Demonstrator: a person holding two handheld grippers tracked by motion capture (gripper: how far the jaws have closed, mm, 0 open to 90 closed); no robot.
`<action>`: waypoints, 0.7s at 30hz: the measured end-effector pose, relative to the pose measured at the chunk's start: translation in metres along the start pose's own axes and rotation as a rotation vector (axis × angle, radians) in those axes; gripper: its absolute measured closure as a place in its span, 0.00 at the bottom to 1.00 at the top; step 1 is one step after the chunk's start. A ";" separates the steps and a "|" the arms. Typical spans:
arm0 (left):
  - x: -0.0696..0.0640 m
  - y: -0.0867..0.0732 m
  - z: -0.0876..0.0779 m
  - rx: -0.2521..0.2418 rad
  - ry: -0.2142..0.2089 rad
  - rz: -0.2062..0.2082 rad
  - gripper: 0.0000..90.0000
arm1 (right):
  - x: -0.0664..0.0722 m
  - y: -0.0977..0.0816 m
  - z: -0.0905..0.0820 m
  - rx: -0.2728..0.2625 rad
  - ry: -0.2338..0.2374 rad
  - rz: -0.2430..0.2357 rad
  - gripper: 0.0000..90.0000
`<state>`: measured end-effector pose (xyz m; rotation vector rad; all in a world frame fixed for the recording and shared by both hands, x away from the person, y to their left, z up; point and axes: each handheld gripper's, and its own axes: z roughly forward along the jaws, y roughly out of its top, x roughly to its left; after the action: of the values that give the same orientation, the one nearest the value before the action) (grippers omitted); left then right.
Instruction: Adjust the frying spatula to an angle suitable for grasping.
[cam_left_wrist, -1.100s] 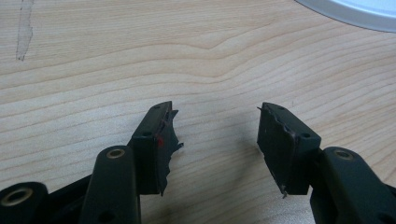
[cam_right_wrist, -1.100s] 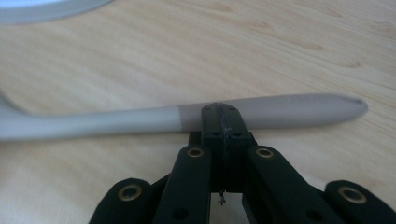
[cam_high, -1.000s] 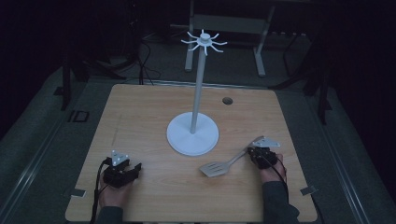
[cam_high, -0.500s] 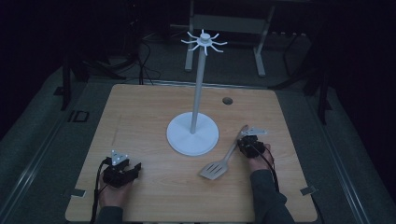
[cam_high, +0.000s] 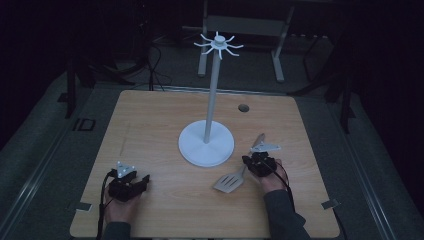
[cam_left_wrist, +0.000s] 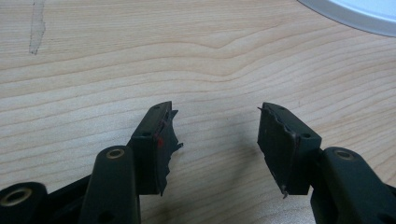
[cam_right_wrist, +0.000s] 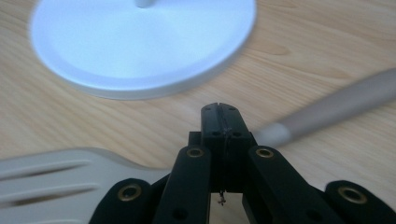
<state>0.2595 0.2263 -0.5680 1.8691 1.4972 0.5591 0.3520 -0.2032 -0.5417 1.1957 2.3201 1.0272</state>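
Centrally, item one: white stand (cam_high: 206, 146), a round flat base carrying a slim upright pole topped with a ring of short radiating hooks; it serves as the landmark for all entries below

Item two: spatula (cam_high: 231, 181), pale grey, slotted flat blade with a smooth rounded handle; lies flat on the surface just in front of and to the right of the stand's base, near it but apart from it, blade toward the person. In the right gripper view the blade (cam_right_wrist: 56, 175) sits at lower left and the handle (cam_right_wrist: 336, 109) runs off to the right, both blurred

Item three: right hand-held gripper (cam_high: 260, 162), black, grey three-cornered plate on top; just right of the stand's base, over the spatula handle. Jaws pressed together; the right gripper view shows them meeting tip to tip (cam_right_wrist: 220, 116), with the handle passing behind them, so whether anything is pinched cannot be told

Item four: left hand-held gripper (cam_high: 131, 184), black, well to the front-left of the stand, apart from the spatula. Jaws spread (cam_left_wrist: 215, 140), bare wood between them

Item five: surface (cam_high: 150, 125), light wood grain, a small round dark hole (cam_high: 243, 107) behind and right of the stand

Surroundings: dark floor, cables, metal frame legs behind the stand. Faint marking "ID" (cam_high: 83, 124) on the floor left of the stand
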 end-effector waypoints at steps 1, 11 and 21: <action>0.000 0.000 0.000 0.001 0.001 0.000 0.51 | 0.002 0.001 0.001 0.003 0.007 0.001 1.00; 0.001 0.000 -0.001 -0.001 -0.001 -0.005 0.51 | 0.015 -0.008 0.016 0.084 0.041 -0.043 1.00; 0.001 0.000 0.000 0.005 0.000 -0.004 0.51 | 0.016 -0.007 0.010 0.112 0.050 -0.075 1.00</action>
<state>0.2597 0.2269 -0.5680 1.8694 1.5036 0.5533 0.3445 -0.1886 -0.5532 1.1262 2.4703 0.9227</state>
